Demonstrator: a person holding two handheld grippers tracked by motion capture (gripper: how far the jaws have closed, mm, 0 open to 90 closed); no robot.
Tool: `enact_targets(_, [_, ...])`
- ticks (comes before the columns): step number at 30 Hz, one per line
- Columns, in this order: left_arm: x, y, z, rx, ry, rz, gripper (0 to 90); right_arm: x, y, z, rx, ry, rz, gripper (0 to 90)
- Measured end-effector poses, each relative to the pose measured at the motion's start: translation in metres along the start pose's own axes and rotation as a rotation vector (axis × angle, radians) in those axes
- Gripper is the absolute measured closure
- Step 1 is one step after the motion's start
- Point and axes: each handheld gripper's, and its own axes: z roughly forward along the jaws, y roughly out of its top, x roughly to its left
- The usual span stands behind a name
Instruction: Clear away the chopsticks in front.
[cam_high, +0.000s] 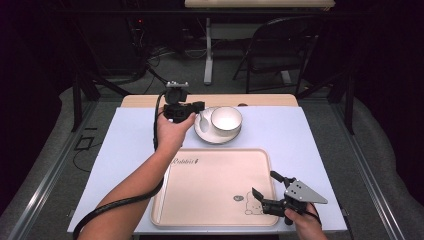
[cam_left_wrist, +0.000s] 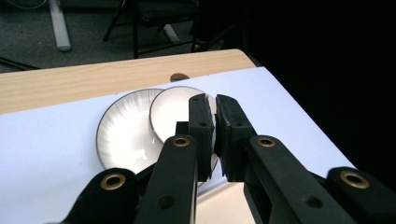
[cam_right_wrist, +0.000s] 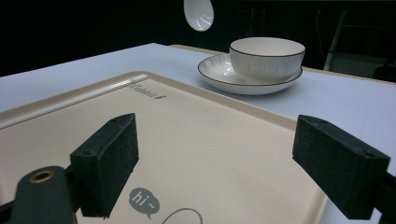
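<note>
Right gripper view: spoon (cam_right_wrist: 198, 15) hanging bowl-down, long axis upright, pinched in left claw (cam_high: 199, 106).

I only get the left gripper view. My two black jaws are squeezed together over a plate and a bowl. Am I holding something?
Observer: Yes. The right gripper view shows a white spoon hanging in the air, higher than the bowl. In the high view it sits at the tip of your left hand-held gripper.
Operator: Where's my other one?
Observer: The right hand-held gripper is at the near right corner of a beige tray, jaws wide open with nothing between them.
Operator: Is there stuff on the tray?
Observer: Nothing lies on it. There's only a print, a little speech bubble that says "hi~".
</note>
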Motion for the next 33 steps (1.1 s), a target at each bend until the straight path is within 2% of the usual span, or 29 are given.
enact_targets(1, [0.0,0.0,0.0,0.0,0.0,0.0,85.1,0.0,0.0,0.0,0.0,0.0,0.0,13.6])
enact_targets(2, [0.009,-0.01,-0.026,0.013,0.004,0.022,85.1,0.0,0.0,0.0,0.0,0.0,0.0,13.6])
enact_targets(3, [0.009,-0.01,-0.026,0.013,0.004,0.022,85.1,0.0,0.0,0.0,0.0,0.0,0.0,13.6])
enact_targets(4, [0.012,-0.015,-0.036,0.017,0.004,0.029,85.1,-0.001,0.0,0.0,0.0,-0.007,0.003,13.6])
enact_targets(9, [0.016,-0.027,-0.051,0.025,-0.011,0.028,85.1,-0.001,-0.001,0.0,0.004,-0.011,0.004,13.6])
enact_targets(22, [0.026,-0.075,-0.069,0.083,-0.047,-0.011,85.2,-0.001,-0.001,0.0,0.007,-0.017,0.002,13.6])
enact_targets(28, [0.028,-0.096,-0.075,0.106,-0.043,-0.014,85.1,-0.001,-0.001,0.0,0.007,-0.019,0.001,13.6])
enact_targets(33, [0.031,-0.111,-0.081,0.122,-0.052,-0.04,85.1,-0.001,-0.001,0.0,0.008,-0.021,0.001,13.6])
